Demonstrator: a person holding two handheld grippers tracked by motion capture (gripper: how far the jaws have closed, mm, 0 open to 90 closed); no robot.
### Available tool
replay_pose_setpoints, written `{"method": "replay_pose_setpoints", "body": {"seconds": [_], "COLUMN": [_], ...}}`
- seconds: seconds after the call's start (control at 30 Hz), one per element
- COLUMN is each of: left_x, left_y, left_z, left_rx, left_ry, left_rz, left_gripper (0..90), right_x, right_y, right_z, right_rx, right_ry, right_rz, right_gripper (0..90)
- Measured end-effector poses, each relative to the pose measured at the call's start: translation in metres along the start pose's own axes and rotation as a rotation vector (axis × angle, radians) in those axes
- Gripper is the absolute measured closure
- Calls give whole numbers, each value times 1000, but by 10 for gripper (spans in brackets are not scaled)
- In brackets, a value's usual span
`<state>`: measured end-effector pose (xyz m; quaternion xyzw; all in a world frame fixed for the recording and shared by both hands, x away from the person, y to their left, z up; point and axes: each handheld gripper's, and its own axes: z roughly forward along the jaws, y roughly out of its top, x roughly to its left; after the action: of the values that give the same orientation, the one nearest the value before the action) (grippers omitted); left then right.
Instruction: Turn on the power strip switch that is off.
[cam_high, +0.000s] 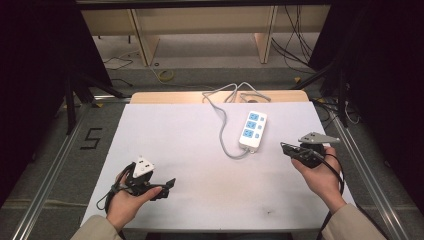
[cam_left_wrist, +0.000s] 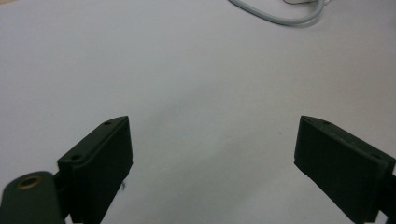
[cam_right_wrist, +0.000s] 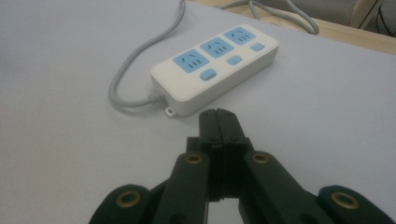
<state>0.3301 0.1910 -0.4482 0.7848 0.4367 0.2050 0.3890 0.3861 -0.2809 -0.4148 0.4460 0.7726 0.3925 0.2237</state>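
Left: left gripper (cam_high: 167, 186), jaws wide apart, held over bare table (cam_high: 200, 150), well apart from strip. Centre-right: power strip (cam_high: 253, 129) flat on table, cord (cam_high: 224, 131) looped leftward. Right: right gripper (cam_high: 286, 148), jaws pressed together and empty, just beside strip's near end.

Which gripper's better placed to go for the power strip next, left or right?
Right, probably. The right gripper sits just beside the power strip, pointing at it, fingers shut with nothing between them. The left gripper is open but farther off across the white table.
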Motion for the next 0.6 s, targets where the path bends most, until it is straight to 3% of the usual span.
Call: {"method": "replay_pose_setpoints", "body": {"seconds": [0.6], "left_x": [0], "left_y": [0], "left_z": [0], "left_rx": [1], "left_ry": [0], "left_rz": [1], "left_gripper": [117], "right_x": [-4], "right_y": [16], "right_z": [19], "right_rx": [21], "right_ry": [-14], "right_rz": [-5], "right_gripper": [900]}}
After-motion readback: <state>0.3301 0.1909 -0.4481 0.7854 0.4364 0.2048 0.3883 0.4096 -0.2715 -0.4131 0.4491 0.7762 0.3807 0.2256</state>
